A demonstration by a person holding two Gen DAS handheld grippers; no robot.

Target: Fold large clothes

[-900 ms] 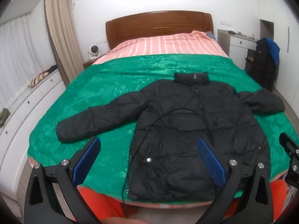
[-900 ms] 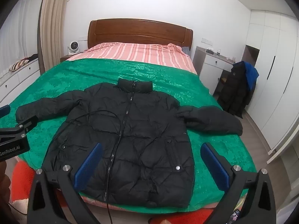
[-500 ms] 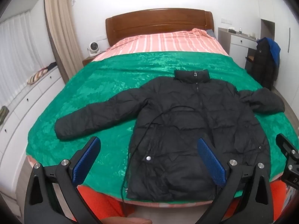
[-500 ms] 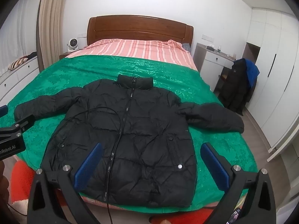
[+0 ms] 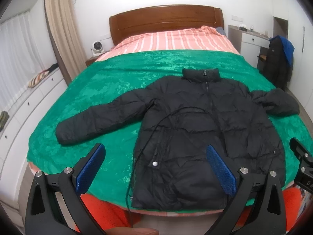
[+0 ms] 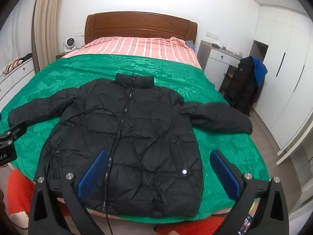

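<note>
A black puffer jacket (image 5: 205, 121) lies flat, front up and zipped, on the green bedspread (image 5: 109, 86), collar toward the headboard and both sleeves spread out. It also shows in the right wrist view (image 6: 129, 137). A thin black cord (image 5: 148, 137) loops across its chest and hangs off the bed's foot. My left gripper (image 5: 154, 168) is open and empty above the jacket's lower left hem. My right gripper (image 6: 158, 172) is open and empty above the lower right hem. Neither touches the jacket.
A wooden headboard (image 5: 166, 21) and pink striped bedding (image 5: 172, 41) lie beyond. White drawers (image 5: 29, 101) run along the left. A desk and a chair draped with dark coats (image 6: 244, 84) stand right, by wardrobes (image 6: 289, 78). An orange rug (image 5: 109, 213) lies at the bed's foot.
Both grippers have moved slightly forward and up toward the bed, so the jacket looks a little closer. The jaws stayed open. The jacket has not moved.
</note>
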